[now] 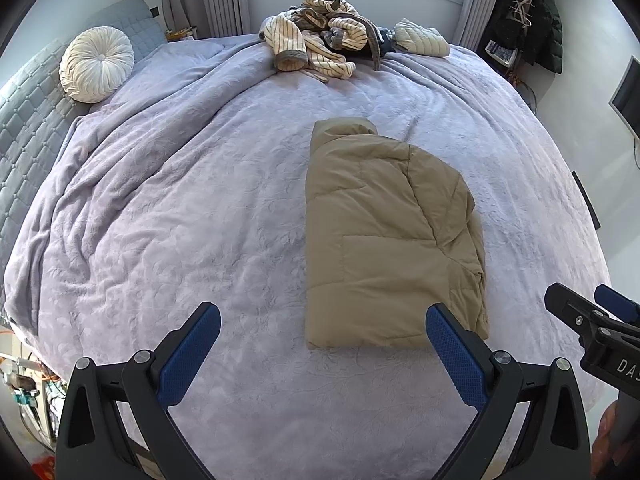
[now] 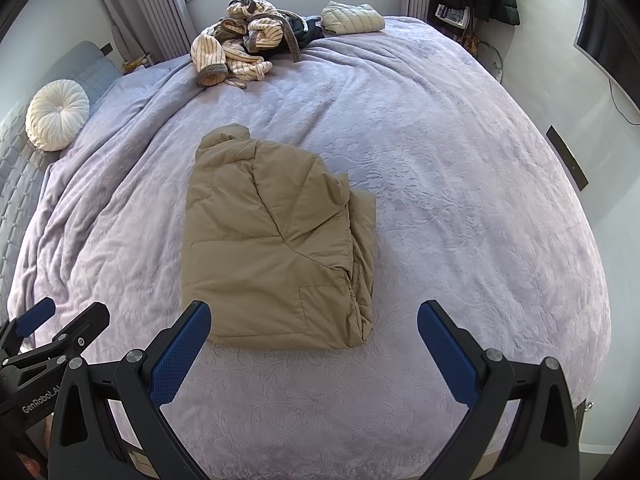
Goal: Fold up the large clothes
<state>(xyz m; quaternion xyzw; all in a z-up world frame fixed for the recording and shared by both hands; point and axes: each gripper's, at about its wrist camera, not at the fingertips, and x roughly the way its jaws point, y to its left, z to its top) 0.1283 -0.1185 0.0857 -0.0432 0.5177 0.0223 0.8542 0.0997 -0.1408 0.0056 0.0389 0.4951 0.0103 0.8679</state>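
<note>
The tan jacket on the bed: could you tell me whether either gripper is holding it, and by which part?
Nothing is held. The left gripper and right gripper both have open jaws above the blanket, near the tan jacket, which lies folded and free.

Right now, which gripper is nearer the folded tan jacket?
Left, narrowly. The left gripper has one finger overlapping the tan jacket near edge; the right gripper hovers open just short of it.

Tan quilted puffer jacket [image 1: 384, 240], plain. Bedspread [image 1: 200, 220] lilac, embossed leaf pattern. Robe [image 1: 320, 36] cream with thin dark stripes, grey trim. Small quilted jacket [image 1: 420, 38] off-white. Round cushion [image 1: 96, 64] white, pleated. Headboard [image 1: 28, 120] grey-blue, diamond-quilted. Gripper pads [image 1: 188, 356] blue, frames black.
</note>
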